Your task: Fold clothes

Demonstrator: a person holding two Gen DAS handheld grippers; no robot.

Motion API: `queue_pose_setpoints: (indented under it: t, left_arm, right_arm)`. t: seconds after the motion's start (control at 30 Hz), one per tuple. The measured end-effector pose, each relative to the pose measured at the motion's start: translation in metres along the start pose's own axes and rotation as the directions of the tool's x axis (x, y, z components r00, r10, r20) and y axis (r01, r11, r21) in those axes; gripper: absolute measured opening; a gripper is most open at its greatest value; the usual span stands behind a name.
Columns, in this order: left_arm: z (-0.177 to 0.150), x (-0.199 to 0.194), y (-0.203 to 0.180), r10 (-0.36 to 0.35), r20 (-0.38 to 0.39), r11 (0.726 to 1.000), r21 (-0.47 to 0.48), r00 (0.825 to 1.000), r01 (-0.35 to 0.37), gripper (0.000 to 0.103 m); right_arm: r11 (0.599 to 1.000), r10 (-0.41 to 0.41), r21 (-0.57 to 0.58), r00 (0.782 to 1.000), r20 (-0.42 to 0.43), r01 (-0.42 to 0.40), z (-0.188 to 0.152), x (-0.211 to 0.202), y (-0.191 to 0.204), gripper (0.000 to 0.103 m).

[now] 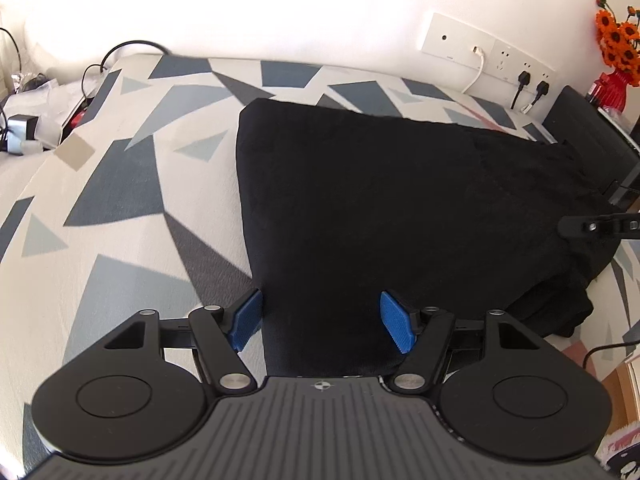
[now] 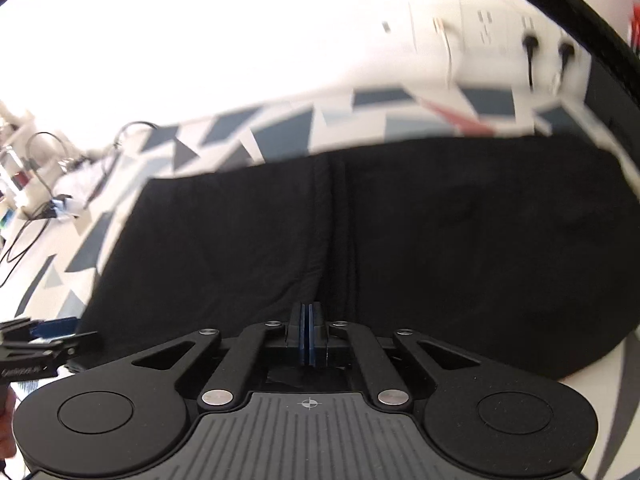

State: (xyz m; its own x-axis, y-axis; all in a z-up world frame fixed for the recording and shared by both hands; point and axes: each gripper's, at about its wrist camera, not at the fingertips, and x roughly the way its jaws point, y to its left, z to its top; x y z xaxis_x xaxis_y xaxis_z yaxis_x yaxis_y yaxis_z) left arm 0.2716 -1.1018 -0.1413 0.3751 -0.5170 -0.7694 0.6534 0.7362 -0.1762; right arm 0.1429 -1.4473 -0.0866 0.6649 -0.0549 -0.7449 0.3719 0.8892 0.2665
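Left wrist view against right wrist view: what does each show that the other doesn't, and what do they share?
Only the left wrist view shows the left gripper from behind, its blue jaws open over the near edge of the black garment, plus orange flowers in a red vase.

Only the right wrist view shows the right gripper from behind, jaws shut, with no cloth visibly between them, and a vertical seam or fold line down the garment.

Both show the garment on the geometric-patterned bedcover, the wall sockets and cable clutter.
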Motion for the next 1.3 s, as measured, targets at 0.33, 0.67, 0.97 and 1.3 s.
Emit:
queue_pose_setpoints:
  t: [0.33, 0.67, 0.97, 1.3]
  left_arm:
    - [-0.001, 0.009, -0.001, 0.002, -0.035, 1.000, 0.017, 0.999, -0.001, 0.067]
    - [0.002, 0.002, -0.006, -0.013, -0.026, 0.999, 0.047, 1.000, 0.014, 0.067]
    - [-0.008, 0.024, -0.031, 0.027, -0.073, 0.983, 0.183, 0.997, -0.013, 0.072]
    - [-0.009, 0.027, -0.041, 0.058, -0.095, 0.977, 0.208, 0.994, -0.037, 0.078]
  right_arm:
    - [0.981, 0.101, 0.172, 0.993, -0.067, -0.089, -0.015, 0.016, -0.021, 0.031]
    - [0.998, 0.062, 0.025, 0.998, 0.005, -0.062, -0.010, -0.014, -0.009, 0.003]
    - [0.999, -0.022, 0.039, 0.994, -0.111, 0.027, -0.029, 0.024, -0.023, 0.010]
    - [0.990, -0.017, 0.141, 1.000, 0.006, 0.016, 0.005, 0.028, -0.041, 0.043]
